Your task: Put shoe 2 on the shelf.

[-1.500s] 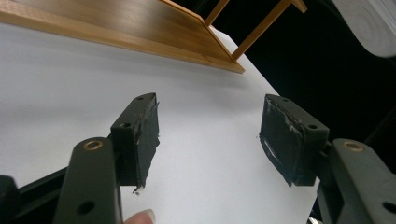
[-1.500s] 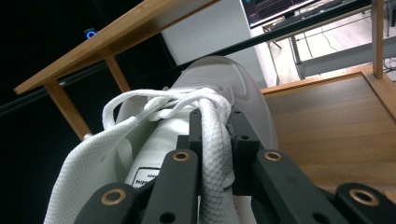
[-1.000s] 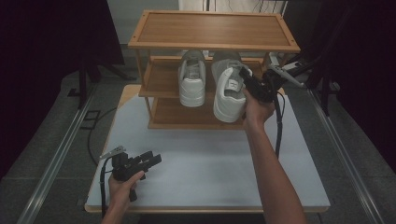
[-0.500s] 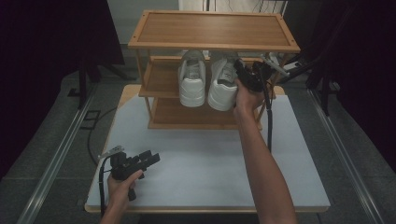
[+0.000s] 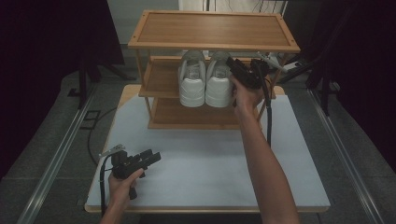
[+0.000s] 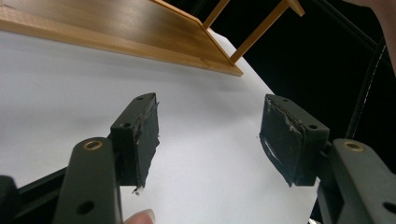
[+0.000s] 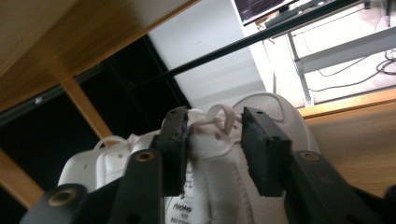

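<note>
Shoes sit side by side on the middle shelf of the wooden rack [image 5: 159,79] at the far end of the tabletop [image 5: 210,163]: the left white shoe [image 5: 192,84] and the right white shoe [image 5: 218,83], heels toward the near side, touching or nearly so. A second ago the right shoe was tilted at the shelf's front edge in the grip of the right hand-held gripper [image 5: 233,65]; now it rests flat on the shelf, further in. That gripper's jaws have just been opening: in the right gripper view they stand apart on either side of the shoe's tongue and laces [image 7: 215,126], the left pad close against the tongue, the right one clear of it. The left hand-held gripper [image 5: 152,157] lies low over the near left tabletop where it was before, its jaws wide apart and holding nothing.
</note>
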### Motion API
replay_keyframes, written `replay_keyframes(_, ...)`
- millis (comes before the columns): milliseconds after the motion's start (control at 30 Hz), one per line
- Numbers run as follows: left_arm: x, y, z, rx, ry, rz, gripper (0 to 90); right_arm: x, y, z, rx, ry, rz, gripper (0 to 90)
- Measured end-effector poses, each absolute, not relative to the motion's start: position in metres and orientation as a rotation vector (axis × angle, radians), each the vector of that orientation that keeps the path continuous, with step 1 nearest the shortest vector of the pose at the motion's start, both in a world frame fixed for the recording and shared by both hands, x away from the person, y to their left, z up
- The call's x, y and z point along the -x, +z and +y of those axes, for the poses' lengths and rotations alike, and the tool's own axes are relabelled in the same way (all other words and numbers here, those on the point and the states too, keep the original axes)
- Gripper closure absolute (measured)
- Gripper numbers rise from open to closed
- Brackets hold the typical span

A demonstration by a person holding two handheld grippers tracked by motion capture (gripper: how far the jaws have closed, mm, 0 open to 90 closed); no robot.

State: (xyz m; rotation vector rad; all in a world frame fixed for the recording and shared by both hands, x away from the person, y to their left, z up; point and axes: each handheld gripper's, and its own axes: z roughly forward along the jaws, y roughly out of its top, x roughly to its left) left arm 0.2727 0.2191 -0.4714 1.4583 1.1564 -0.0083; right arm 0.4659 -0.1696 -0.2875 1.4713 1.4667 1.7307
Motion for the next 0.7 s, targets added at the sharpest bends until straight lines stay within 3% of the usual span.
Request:
replay_keyframes(300, -0.273, -0.471, 0.222, -1.46, 0.0, 1.166, 36.7, -0.432, -0.293, -0.188, -1.424, 1.682, 1.546, 49.1)
replay_keyframes(700, -0.269, -0.465, 0.217, -1.47, 0.024, 1.151, 36.7, -0.34, -0.333, -0.235, -1.235, 1.697, 1.76, 47.2)
